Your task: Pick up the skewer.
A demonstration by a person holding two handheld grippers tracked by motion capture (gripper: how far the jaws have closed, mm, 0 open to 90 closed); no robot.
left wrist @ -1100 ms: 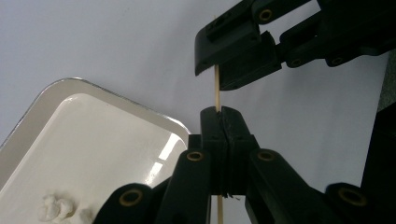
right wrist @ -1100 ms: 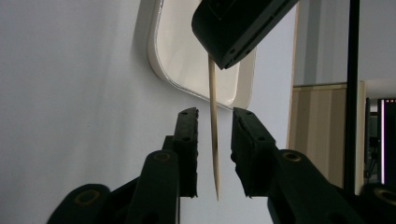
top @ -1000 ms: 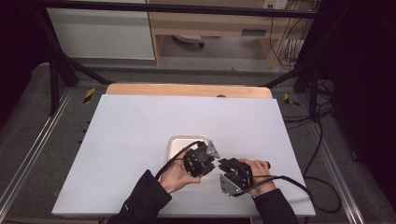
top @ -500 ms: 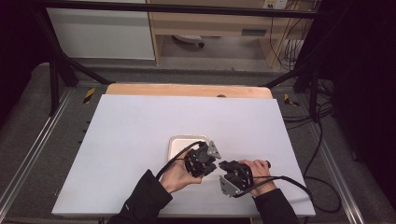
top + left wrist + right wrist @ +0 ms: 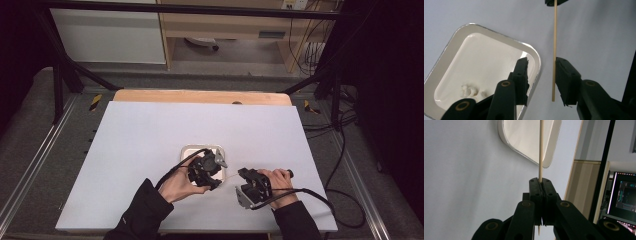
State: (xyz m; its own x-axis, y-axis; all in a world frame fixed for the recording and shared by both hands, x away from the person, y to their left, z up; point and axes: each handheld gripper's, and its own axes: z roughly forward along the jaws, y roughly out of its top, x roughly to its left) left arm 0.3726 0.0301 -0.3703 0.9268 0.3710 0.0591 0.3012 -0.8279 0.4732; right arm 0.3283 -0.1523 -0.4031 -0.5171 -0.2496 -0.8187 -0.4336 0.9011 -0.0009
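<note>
Tray's (image 5: 529, 142) far end beyond frame

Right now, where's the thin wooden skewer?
The thin wooden skewer is clamped in the right hand-held gripper, reaching between the left hand-held gripper's open jaws, beside the white square tray.

Honestly nothing here I can read. The only thing close to text is a lit monitor (image 5: 624, 192) off at the right edge of my right gripper view, and whatever's on that screen is way too small and blurry to make out.
</note>
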